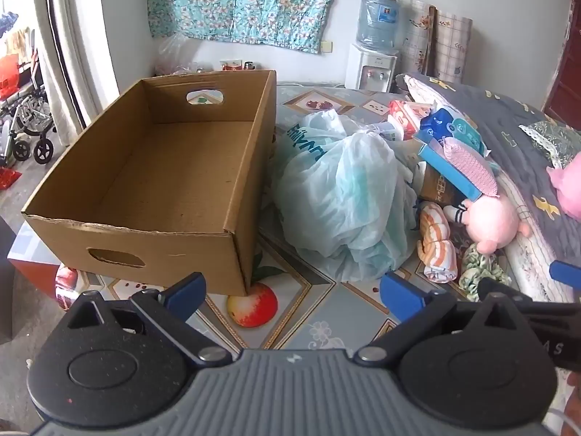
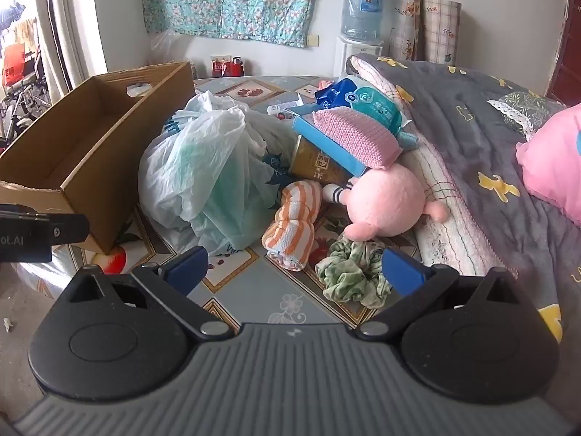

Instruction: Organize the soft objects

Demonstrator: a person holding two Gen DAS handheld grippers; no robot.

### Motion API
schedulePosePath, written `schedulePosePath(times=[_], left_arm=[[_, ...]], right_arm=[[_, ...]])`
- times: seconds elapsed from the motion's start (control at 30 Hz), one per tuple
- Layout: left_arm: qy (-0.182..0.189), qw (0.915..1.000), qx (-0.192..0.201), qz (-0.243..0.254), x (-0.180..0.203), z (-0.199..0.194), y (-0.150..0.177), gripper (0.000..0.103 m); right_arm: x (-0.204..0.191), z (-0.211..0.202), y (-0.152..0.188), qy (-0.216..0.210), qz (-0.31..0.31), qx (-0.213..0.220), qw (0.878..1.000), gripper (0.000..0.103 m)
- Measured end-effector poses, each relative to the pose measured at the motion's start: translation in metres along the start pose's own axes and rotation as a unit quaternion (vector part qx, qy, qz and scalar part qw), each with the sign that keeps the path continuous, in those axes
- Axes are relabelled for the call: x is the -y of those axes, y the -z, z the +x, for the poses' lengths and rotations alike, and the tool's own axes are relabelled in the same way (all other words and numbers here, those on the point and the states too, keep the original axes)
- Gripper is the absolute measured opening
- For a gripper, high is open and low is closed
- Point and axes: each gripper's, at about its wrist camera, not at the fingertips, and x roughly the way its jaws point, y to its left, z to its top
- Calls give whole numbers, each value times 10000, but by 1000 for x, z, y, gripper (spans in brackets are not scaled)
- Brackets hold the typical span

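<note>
Both claws spread wide, nothing gripped: left claw (image 1: 292, 292) faces the empty box (image 1: 152, 189), right claw (image 2: 294, 270) nears the scrunchie (image 2: 350, 278), probably first pick, right of the box.

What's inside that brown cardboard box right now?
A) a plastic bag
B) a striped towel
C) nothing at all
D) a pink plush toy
C: the cardboard box shows only its bare brown floor, while the pink plush toy, striped towel and plastic bag all lie outside it to its right.
</note>
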Motion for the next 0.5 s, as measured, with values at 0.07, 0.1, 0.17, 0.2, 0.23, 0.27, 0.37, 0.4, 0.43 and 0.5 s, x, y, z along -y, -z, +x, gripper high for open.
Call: schedulePosePath(times=[0.07, 0.1, 0.17, 0.2, 0.23, 0.27, 0.37, 0.4, 0.43, 0.5], left_arm=[[-23, 10000, -3, -25, 0, 1, 0, 102], [16, 10000, 5, -36, -2, 0, 0, 102], [52, 9999, 95, -13, -6, -4, 4, 102], [54, 10000, 76, -11, -7, -4, 5, 102], [66, 10000, 45, -12, -8, -5, 5, 102], [86, 10000, -4, -24, -10, -4, 5, 102], [91, 10000, -27, -21, -8, -4, 7, 102], [93, 10000, -26, -17, -8, -4, 7, 102], [96, 9999, -30, -10, -7, -5, 7, 102], [114, 9999, -24, 2, -7, -5, 7, 102]], right_arm=[[-1, 0, 0, -7, -6, 3, 10000, 102], [-1, 0, 0, -12, -7, 4, 10000, 102], [-2, -2, 0, -19, -20, 32, 10000, 102], [-3, -2, 0, -19, -34, 38, 10000, 102], [-3, -3, 0, -18, -48, 45, 10000, 102], [-4, -3, 0, -18, -65, 51, 10000, 102], [-7, -5, 0, -1, -73, 48, 10000, 102], [-7, -5, 0, 0, -68, 49, 10000, 102], [-8, -5, -1, 4, -63, 53, 10000, 102], [-8, -5, 0, 31, -58, 66, 10000, 102]])
